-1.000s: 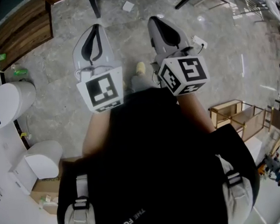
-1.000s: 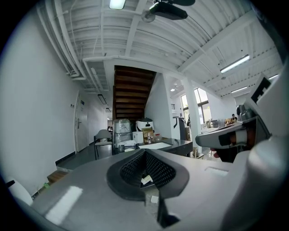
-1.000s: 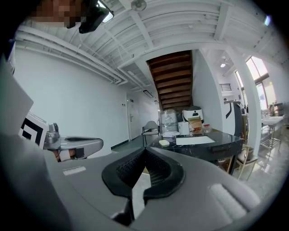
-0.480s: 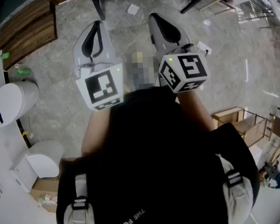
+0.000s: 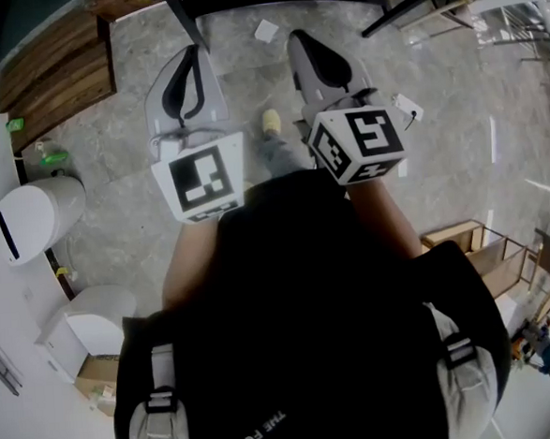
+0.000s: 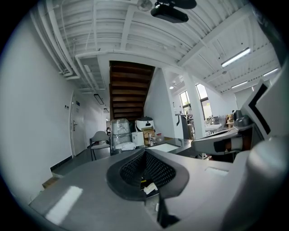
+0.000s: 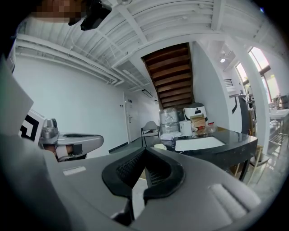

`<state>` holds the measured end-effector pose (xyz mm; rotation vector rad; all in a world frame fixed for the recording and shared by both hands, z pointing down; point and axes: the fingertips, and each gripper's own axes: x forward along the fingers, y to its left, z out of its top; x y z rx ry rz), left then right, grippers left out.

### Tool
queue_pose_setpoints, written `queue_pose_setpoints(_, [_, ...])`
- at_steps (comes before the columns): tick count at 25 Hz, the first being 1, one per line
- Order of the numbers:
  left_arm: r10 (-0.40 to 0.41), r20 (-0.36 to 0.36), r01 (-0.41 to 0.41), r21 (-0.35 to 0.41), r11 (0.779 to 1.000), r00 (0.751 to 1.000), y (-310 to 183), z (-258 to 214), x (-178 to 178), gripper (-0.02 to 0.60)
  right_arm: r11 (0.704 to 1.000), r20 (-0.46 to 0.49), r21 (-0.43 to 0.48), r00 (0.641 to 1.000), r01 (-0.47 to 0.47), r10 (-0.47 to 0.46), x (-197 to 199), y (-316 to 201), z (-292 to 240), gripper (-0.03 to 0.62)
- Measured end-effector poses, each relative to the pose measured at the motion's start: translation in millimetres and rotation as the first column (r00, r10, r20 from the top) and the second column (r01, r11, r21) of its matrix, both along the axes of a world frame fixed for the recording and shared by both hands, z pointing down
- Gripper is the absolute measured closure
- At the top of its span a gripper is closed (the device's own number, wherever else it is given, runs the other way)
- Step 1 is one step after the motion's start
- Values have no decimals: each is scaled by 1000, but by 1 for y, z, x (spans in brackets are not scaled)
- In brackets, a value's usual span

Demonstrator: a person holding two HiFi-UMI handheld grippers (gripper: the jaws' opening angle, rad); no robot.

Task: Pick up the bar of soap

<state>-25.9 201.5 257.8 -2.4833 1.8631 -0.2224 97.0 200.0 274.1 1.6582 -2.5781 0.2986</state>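
Left tool [image 5: 188, 51] and right tool [image 5: 297, 37] are both hovering clenched and empty, short of the counter [image 7: 226, 140]. Approach step is judged as being in hand. The next move is calling for locating the soap, then opening a tool.

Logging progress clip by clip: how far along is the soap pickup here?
Done: nothing yet. In hand: nothing. The left claw and the right claw are both shut and empty, pointing towards the dark table ahead. Left to do: reach that table, find the soap, which I cannot pick out for certain, open a claw and grasp it.
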Motion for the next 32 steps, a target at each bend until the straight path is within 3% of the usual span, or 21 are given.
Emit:
queue_pose_setpoints(17, [-50, 10, 50, -5, 999, 999, -145, -9, 34, 583, 998, 5, -22, 998, 57, -57, 36, -150, -1, 580])
queue_pose_setpoints(22, [-76, 33, 76, -12, 997, 997, -172, -8, 49, 583, 996, 21, -22, 996, 87, -86, 50, -181, 0, 580])
queue_pose_setpoints(32, [-145, 59, 144, 13, 989, 988, -196, -17, 42, 583, 993, 52, -2, 991, 122, -122, 54, -215, -1, 580])
